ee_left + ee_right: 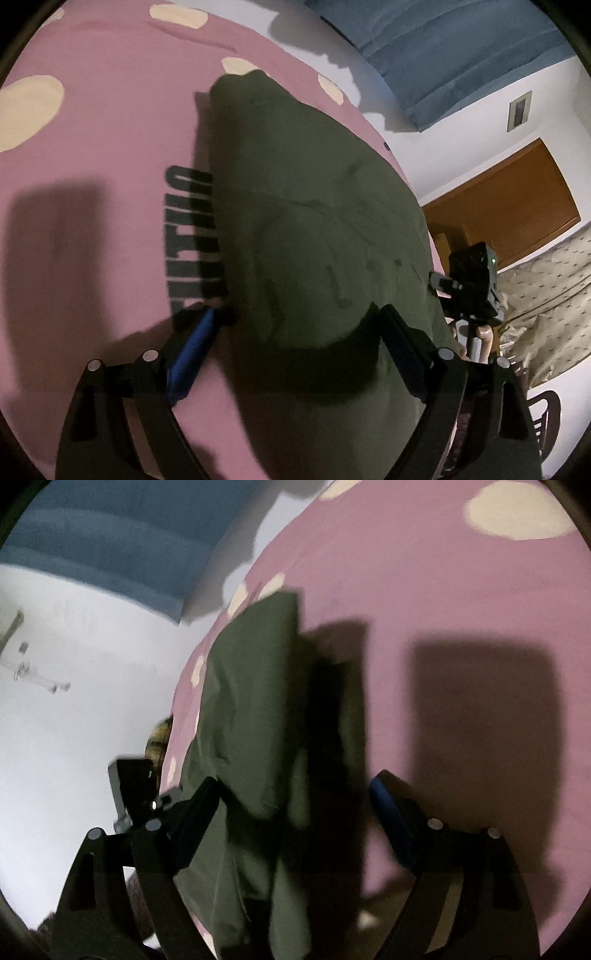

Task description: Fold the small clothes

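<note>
An olive green garment [314, 206] lies on a pink bed sheet [103, 122] with cream spots and black lettering. My left gripper [295, 325] is open, its jaws straddling the garment's near edge, with the blue-padded left finger [192, 354] on the sheet beside it. In the right wrist view the same garment [251, 709] lies partly folded in a long strip. My right gripper [295, 794] is open over its near end, the left finger [195, 812] at the cloth's left edge and the right finger [391, 812] over the sheet [443, 590].
The other gripper [472, 280] shows at the bed's right edge in the left wrist view, and likewise [133, 779] in the right wrist view. A blue curtain [461, 48], a white wall, a wooden door [506, 203] and a patterned cloth [546, 295] lie beyond the bed.
</note>
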A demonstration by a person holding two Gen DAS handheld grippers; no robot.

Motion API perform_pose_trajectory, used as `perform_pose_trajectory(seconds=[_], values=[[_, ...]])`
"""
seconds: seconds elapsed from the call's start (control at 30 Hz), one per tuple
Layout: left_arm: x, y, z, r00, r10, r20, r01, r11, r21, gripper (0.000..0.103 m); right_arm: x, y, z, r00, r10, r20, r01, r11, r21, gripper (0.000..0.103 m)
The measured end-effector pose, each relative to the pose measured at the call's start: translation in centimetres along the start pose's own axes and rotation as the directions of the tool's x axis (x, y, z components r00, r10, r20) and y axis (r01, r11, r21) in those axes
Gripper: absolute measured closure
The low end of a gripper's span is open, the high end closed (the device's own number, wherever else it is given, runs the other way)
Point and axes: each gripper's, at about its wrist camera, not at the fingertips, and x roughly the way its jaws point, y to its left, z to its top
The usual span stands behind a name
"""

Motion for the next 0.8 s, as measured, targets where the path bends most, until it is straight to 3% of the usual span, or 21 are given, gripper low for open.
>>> perform_pose_trajectory(seconds=[0.1, 0.13, 0.17, 0.27, 0.37, 0.53, 0.8], values=[[0.7, -0.6, 0.4, 1.000, 0.006, -0.005, -0.006, 1.000, 0.027, 0.016, 1.4, 1.0, 0.1, 0.999, -0.028, -0.036, 0.027, 0.999, -0.040, 0.020], [0.5, -0.7, 0.1, 1.000, 0.006, -0.005, -0.006, 1.000, 0.030, 0.016, 1.6, 1.1, 0.1, 0.999, -0.030, -0.039, 0.028, 0.999, -0.041, 0.027], [0.5, -0.9, 0.1, 1.000, 0.009, -0.004, -0.008, 0.999, 0.034, 0.018, 1.7, 1.1, 0.1, 0.999, -0.028, -0.043, 0.026, 0.999, -0.038, 0.040], [0.7, -1.5, 0.0, 0.999, 0.043, 0.007, -0.043, 0.997, 0.065, 0.025, 2.1, 0.5, -0.1, 0.999, 0.023, -0.039, -0.023, 1.000, -0.001, 0.056], [0.0, -1.9, -0.3, 0.998, 0.064, 0.017, -0.065, 0.993, 0.096, 0.032, 2.1, 1.1, -0.5, 0.999, 0.046, -0.010, -0.046, 0.999, -0.003, 0.065], [-0.3, -2.4, -0.2, 0.996, 0.079, 0.034, -0.082, 0.990, 0.115, 0.039, 0.8, 2.1, -1.5, 0.997, 0.063, 0.048, -0.062, 0.998, -0.031, 0.074], [-1.8, -2.8, -0.6, 0.995, 0.085, 0.057, -0.093, 0.985, 0.145, 0.044, 0.4, 3.9, -3.1, 0.993, 0.063, 0.102, -0.056, 0.996, -0.071, 0.077]])
